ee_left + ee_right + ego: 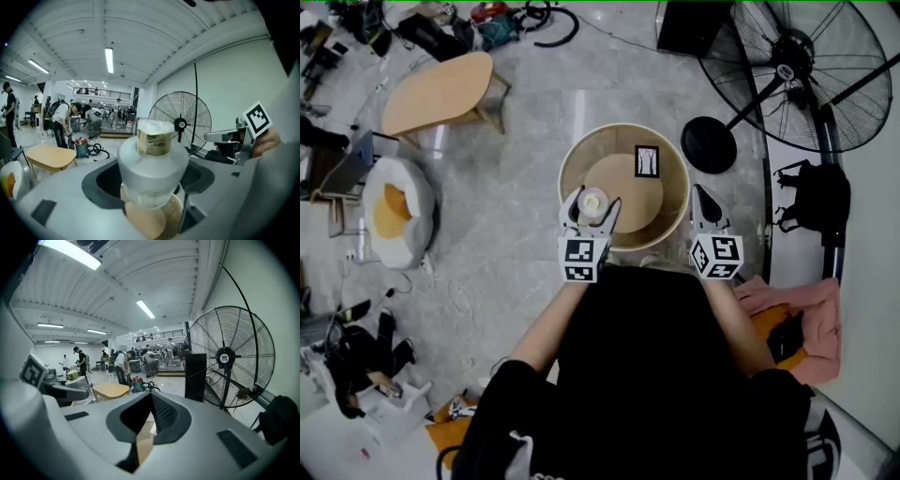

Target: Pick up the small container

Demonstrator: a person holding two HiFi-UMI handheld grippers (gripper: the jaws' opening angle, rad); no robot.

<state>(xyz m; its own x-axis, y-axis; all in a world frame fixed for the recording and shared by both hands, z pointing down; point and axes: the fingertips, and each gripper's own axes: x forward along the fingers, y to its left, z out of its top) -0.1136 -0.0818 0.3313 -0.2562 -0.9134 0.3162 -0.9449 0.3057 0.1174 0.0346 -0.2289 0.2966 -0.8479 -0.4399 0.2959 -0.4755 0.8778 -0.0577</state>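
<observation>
The small container [592,200] is a frosted jar with a gold collar and a white cap. It sits upright between the jaws of my left gripper [592,208], which is shut on it above the near rim of the round wooden table [669,201]. In the left gripper view the container [153,154] fills the middle, and the left gripper [151,183] clamps its lower body. To the right of the table's rim is my right gripper [700,199]. In its own view the right gripper [149,405] has its jaws together with nothing between them.
A black-and-white marker card [647,160] lies on the table's far side. A big floor fan [792,67] and its round base [709,144] stand at the back right. A low wooden side table [441,91] and a white cushion seat [394,211] are on the left. A pink cloth [811,314] lies at the right.
</observation>
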